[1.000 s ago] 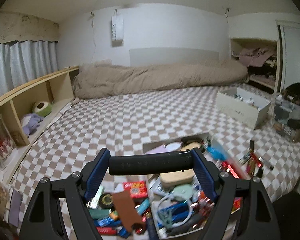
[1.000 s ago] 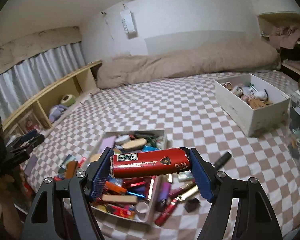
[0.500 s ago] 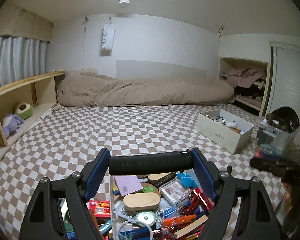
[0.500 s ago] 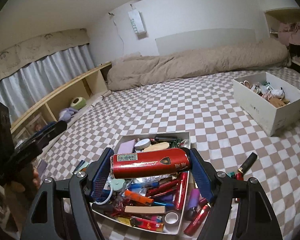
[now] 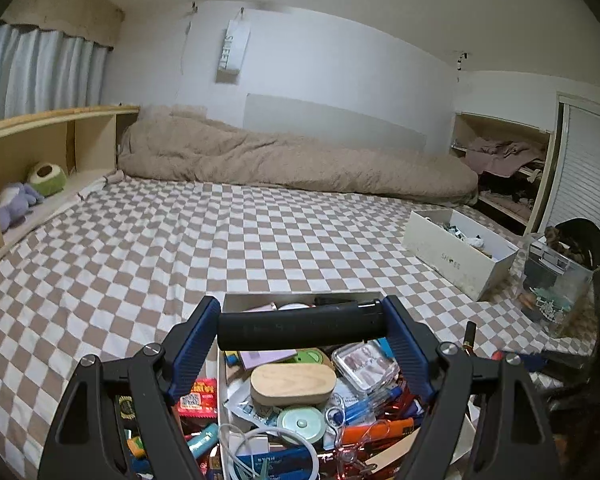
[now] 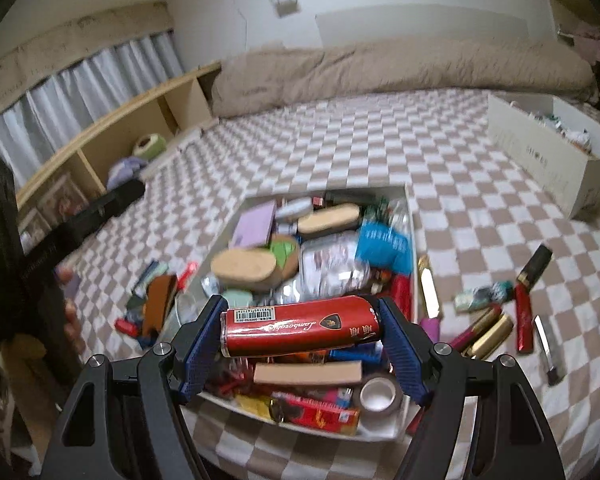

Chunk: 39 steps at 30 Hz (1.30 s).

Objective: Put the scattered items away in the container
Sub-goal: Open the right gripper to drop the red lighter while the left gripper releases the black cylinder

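Left jaws clamp black cylinder crosswise; right jaws clamp red can crosswise over container.

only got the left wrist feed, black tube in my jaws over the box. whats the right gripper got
Observer: the right gripper is shut on a red can, held crosswise above the container.
Operator: anything loose right of the box
Observer: yes, a gold tube and a red and black tube lie on the checked sheet.
Operator: and the left side
Observer: a brown case lies there among small items.
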Available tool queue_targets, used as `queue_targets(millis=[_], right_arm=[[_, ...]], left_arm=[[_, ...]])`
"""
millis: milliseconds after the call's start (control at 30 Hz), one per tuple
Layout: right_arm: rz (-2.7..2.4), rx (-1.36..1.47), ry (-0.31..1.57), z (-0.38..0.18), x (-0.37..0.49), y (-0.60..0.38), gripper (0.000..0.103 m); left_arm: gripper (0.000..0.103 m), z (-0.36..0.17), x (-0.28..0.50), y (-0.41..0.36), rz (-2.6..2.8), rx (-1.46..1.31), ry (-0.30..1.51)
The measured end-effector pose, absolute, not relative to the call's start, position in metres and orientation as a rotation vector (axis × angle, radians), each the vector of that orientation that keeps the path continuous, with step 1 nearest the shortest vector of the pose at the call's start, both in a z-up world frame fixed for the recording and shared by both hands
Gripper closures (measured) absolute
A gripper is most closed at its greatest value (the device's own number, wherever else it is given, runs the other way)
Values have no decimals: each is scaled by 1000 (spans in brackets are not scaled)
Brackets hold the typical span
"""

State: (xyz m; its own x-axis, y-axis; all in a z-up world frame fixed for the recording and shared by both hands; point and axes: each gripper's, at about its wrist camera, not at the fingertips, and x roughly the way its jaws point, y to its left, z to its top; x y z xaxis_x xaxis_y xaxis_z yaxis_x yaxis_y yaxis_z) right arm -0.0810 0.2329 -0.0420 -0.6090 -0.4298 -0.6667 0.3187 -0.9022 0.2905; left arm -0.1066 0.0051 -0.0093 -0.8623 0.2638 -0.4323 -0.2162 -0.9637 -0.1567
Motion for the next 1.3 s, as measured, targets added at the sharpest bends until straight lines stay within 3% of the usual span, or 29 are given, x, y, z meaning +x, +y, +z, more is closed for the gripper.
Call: queue_targets(millis=[400, 467, 1300], right_arm=[[-2415, 1245, -232, -87, -76, 229, 27], [-2395, 1230, -252, -90, -75, 229, 0], [-2522, 960, -162, -7, -137, 220, 0]], left_arm=[[21, -27, -113, -1, 2783, -738, -198], [21, -30, -114, 0, 2779, -756, -204], [21, -63, -141, 6, 2733, -880, -252]])
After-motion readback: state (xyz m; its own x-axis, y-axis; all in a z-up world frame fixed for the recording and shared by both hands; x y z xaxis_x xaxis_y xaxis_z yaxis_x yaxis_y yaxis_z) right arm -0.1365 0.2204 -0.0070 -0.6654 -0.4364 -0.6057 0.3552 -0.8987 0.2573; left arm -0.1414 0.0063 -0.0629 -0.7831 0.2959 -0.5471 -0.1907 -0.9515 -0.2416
